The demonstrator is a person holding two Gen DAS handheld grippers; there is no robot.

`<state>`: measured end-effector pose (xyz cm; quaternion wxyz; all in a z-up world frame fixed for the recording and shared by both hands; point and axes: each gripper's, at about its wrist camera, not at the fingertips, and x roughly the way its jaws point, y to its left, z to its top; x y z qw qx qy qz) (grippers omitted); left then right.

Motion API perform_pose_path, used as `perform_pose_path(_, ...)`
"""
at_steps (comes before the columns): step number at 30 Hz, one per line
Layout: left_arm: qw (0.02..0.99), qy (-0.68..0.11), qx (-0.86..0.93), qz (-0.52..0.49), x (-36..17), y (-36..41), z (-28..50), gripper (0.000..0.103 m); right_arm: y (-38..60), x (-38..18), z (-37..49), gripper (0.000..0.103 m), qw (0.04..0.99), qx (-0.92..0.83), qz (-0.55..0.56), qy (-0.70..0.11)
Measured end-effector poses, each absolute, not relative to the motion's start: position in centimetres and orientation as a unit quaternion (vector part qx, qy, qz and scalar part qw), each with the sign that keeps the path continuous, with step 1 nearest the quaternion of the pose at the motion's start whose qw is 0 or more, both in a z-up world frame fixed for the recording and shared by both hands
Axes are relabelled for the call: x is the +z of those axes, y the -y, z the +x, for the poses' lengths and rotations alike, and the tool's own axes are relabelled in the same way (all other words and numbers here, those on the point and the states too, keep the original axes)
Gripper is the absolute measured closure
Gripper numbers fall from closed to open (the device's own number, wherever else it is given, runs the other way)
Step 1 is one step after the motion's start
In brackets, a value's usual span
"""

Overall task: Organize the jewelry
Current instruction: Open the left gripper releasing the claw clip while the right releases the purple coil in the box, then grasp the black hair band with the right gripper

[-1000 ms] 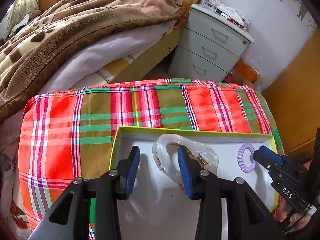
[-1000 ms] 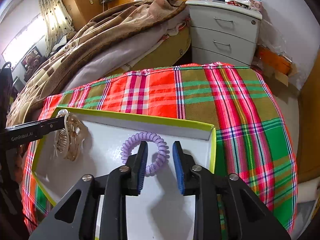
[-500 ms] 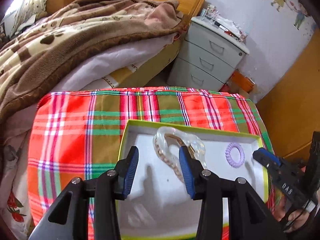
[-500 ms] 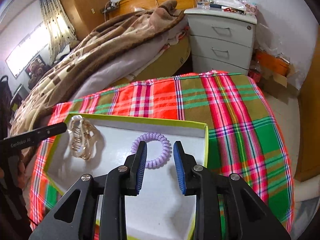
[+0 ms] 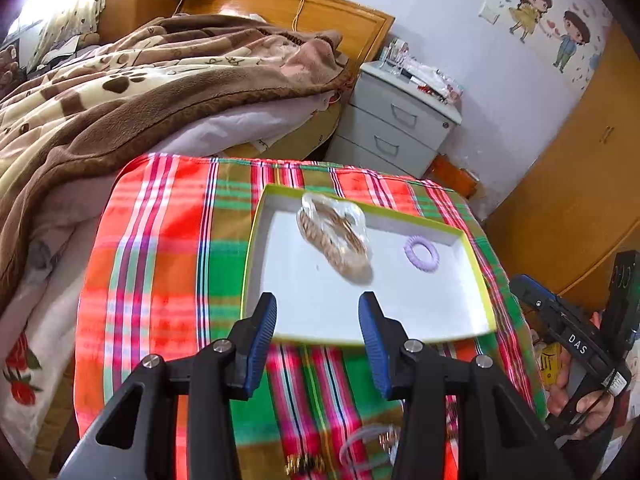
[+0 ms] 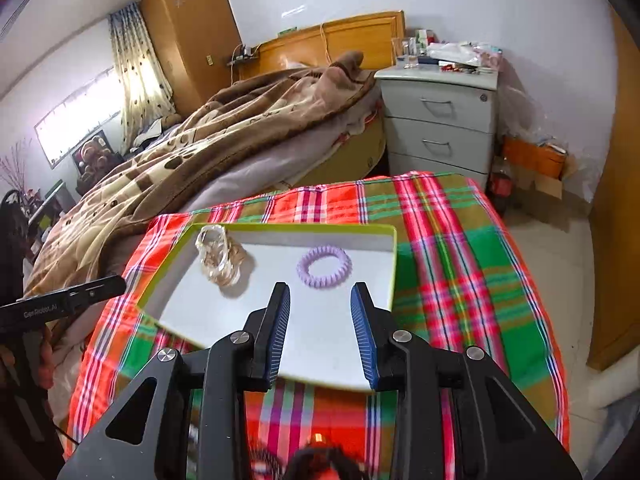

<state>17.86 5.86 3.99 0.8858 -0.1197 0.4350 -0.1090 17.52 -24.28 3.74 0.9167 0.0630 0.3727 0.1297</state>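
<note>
Where ridged, purple coil hair tie (image 6: 324, 267)

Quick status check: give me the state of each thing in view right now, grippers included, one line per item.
Left gripper: open, nothing between its jaws.
Right gripper: jaws opening, nothing between them.
Tray: flat on the plaid cloth, lidless.
Hair claw clip: lying loose in the tray.
Purple coil hair tie: lying flat in the tray, apart from the clip.
Nightstand: drawers shut.

Clear hair claw clip (image 5: 334, 236) lying on its side, lilac spiral hair tie (image 5: 421, 253) flat beside it, apart, both inside shallow white tray (image 5: 400, 312) with lime rim
</note>
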Motion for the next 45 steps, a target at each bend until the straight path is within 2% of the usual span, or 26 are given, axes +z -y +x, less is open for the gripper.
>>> perform_pose_path(14,0.885,-0.437,-0.112,-0.115,1.3,-6.1,10.1,0.058,25.1,0.1,9.9,0.07,0.918,0.095,0.039,-0.384)
perform_pose_path(33,0.873,-0.463,-0.095,-0.124,-2.2,-6.7,5.8,0.055,23.5,-2.4,8.4,0.07,0.909,0.085,-0.009,-0.409)
perform_pose_path(34,0.873,-0.463,-0.095,-0.123,-2.2,-6.7,5.8,0.055,23.5,-2.4,8.3,0.071,0.909,0.085,-0.01,-0.408)
perform_pose_path(37,0.873,-0.464,-0.09,-0.123,-2.3,-6.7,5.6,0.055,23.4,-2.5,8.4,0.083,0.91,0.071,-0.02,-0.408)
perform_pose_path(39,0.872,-0.465,-0.091,-0.122,-2.4,-6.6,5.5,0.055,23.6,-2.5,8.4,0.085,0.91,0.07,-0.015,-0.408)
perform_pose_path(41,0.872,-0.466,-0.089,-0.123,-2.5,-6.6,5.4,0.055,23.7,-2.5,8.5,0.091,0.911,0.063,-0.018,-0.407)
perform_pose_path(45,0.87,-0.47,-0.087,-0.124,-2.7,-6.7,5.4,0.055,24.0,-2.4,8.4,0.092,0.912,0.064,-0.009,-0.405)
